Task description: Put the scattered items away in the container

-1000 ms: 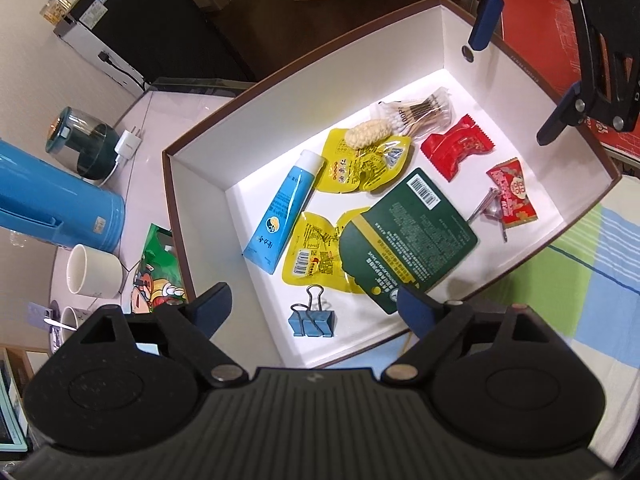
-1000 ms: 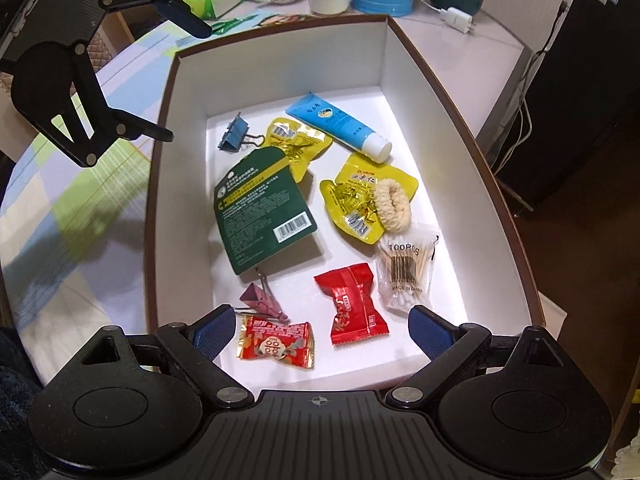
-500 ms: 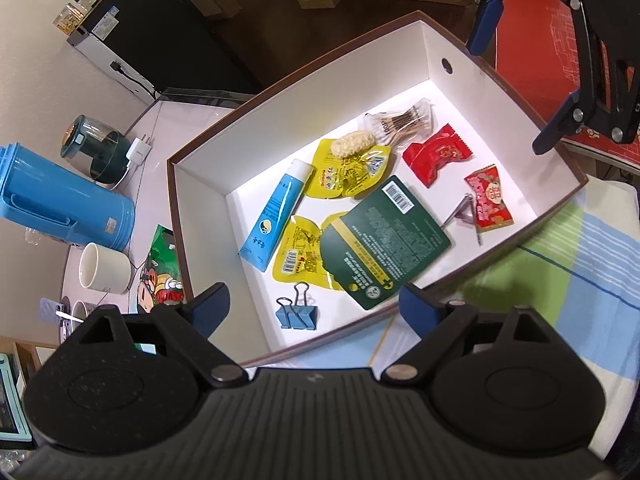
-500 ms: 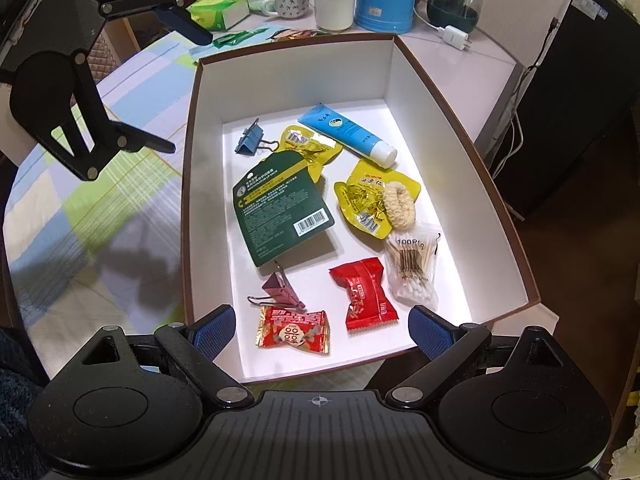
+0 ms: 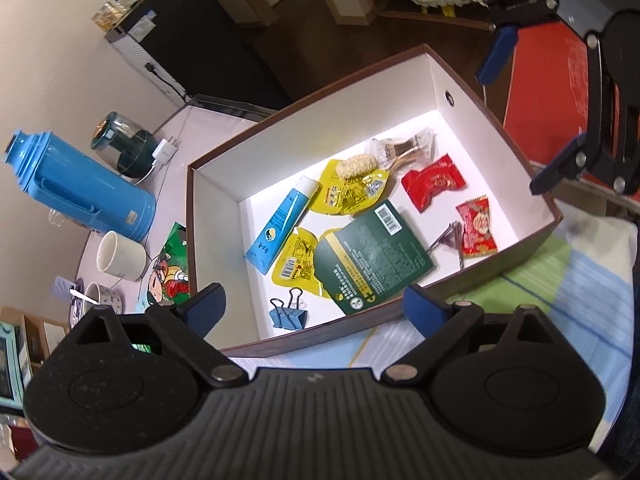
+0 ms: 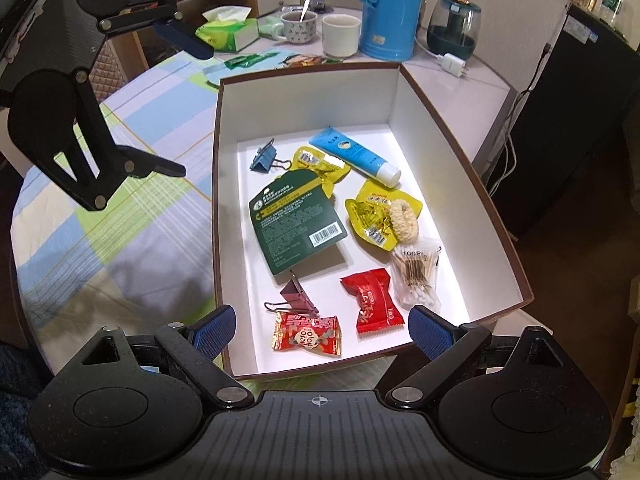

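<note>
1. The box [image 6: 460, 168] on the tabletop [image 6: 120, 184] holds every small item in view: blue tube [image 6: 354, 156], green packet [image 6: 298, 224], two yellow snack packs [image 6: 376, 216], cotton swabs [image 6: 416, 272], two red candies [image 6: 374, 300], a blue binder clip [image 6: 264, 160] and a purple one [image 6: 298, 296].
2. Over the last second both cameras have pulled up and back; the box looks smaller and more of the checked cloth shows.
3. The left gripper [image 5: 312, 304] and right gripper [image 6: 320, 328] both stand wide apart, holding nothing.
4. The contents have not shifted.
5. Green wrappers [image 6: 256, 60] lie beyond the box; they may be table clutter rather than task items, hard to say.
6. The tidying looks finished, or nearly so.
</note>
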Tool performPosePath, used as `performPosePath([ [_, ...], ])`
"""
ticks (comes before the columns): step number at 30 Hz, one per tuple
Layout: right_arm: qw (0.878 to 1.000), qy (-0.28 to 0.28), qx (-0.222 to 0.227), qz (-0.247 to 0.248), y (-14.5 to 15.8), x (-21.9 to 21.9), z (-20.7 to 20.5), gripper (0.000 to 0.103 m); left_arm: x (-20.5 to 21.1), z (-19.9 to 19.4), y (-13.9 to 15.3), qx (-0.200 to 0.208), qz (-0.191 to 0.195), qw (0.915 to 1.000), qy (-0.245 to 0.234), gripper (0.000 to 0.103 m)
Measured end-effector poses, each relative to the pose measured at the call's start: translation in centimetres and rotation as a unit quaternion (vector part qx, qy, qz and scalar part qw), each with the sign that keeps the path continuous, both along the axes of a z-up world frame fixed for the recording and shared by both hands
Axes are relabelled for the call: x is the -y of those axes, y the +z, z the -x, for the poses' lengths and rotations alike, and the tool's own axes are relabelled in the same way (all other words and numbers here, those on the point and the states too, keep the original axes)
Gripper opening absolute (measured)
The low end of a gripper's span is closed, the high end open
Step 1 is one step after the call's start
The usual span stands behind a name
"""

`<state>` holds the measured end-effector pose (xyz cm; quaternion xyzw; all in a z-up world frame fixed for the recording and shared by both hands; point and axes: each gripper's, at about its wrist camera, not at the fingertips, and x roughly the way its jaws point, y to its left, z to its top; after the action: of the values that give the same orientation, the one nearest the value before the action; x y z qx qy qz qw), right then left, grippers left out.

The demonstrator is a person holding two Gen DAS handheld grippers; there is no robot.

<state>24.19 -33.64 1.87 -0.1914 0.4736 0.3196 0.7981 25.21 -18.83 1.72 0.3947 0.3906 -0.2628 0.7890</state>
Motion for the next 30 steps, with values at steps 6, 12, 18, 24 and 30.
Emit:
performPosePath([
  [6, 1.000, -0.019, 0.016, -0.015, 0.3, 0.4, 0.8, 0.096, 0.1, 1.3, 0.6, 0.013, 0.031, 0.9988, 0.036, 0.094],
  [12, 0.997, -0.062, 0.032, -0.031, 0.8, 0.4, 1.8, 0.096, -0.2, 2.7, 1.3, 0.046, 0.061, 0.9948, 0.067, 0.094],
  [18, 0.989, -0.132, 0.058, -0.034, 1.0, 0.1, 3.3, 0.096, -1.4, 3.6, 2.1, 0.054, 0.103, 0.9885, 0.097, 0.094],
  [24, 0.973, -0.207, 0.090, -0.042, 1.5, -0.4, 5.4, 0.096, -2.8, 4.5, 2.8, 0.051, 0.139, 0.9803, 0.130, 0.094],
  [30, 0.954, -0.275, 0.089, -0.073, 2.5, -1.3, 7.0, 0.096, -4.7, 5.7, 3.3, 0.041, 0.164, 0.9744, 0.148, 0.094],
])
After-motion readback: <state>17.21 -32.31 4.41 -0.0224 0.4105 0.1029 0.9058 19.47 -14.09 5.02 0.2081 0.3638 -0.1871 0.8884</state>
